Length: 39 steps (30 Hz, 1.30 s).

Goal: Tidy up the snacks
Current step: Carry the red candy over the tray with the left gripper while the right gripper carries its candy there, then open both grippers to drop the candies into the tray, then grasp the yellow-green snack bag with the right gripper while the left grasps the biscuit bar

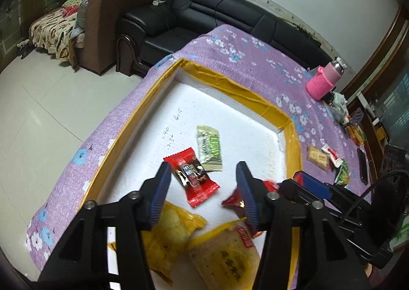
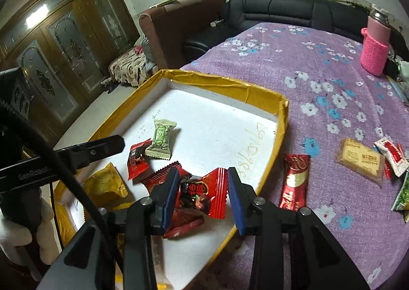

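I see both tongs apart: the left tongs [image 1: 203, 187] and the right tongs [image 2: 203, 195] hover over red candy packets [image 2: 202, 192] in the white tray [image 2: 280, 121], lower centre.

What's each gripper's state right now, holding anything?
Left gripper: open, empty, above the red candy in the tray.
Right gripper: open, straddling a red snack packet, not clamped on it.
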Each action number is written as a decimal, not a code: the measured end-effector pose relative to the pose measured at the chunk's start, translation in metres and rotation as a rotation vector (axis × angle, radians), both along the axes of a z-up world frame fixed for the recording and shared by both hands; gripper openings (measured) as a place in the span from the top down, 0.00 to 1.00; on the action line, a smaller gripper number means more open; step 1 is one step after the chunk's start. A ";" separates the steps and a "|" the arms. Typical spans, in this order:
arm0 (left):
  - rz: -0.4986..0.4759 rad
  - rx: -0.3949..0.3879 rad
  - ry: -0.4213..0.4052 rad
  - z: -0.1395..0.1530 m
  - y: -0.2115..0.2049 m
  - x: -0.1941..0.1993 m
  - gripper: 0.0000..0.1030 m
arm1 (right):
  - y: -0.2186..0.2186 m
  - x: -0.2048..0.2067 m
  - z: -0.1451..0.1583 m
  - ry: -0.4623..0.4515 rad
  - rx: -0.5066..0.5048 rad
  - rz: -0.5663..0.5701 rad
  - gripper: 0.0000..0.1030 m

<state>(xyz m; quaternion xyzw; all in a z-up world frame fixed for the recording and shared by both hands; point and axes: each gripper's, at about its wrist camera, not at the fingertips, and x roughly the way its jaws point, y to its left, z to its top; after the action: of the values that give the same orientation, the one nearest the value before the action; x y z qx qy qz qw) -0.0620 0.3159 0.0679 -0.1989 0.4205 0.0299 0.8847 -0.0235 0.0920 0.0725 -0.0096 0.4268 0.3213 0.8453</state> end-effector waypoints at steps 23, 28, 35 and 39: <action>-0.280 -0.020 -0.111 0.032 -0.134 -0.043 0.19 | -0.237 0.020 0.006 0.052 0.132 -0.428 0.54; -0.340 -0.005 -0.066 0.019 -0.158 -0.033 0.19 | -0.281 0.031 -0.007 0.080 0.145 -0.533 0.53; -0.352 0.011 -0.031 0.011 -0.170 -0.026 0.19 | -0.267 0.056 -0.025 0.094 0.083 -0.534 0.50; -0.350 0.009 -0.023 0.009 -0.172 -0.026 0.19 | -0.248 0.066 -0.033 0.067 -0.001 -0.516 0.45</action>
<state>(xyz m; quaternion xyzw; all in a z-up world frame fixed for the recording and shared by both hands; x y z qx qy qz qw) -0.0875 0.1440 0.0771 -0.1189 0.4383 -0.1250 0.8821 0.0422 -0.1559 0.0392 0.1097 0.4430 0.0948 0.8847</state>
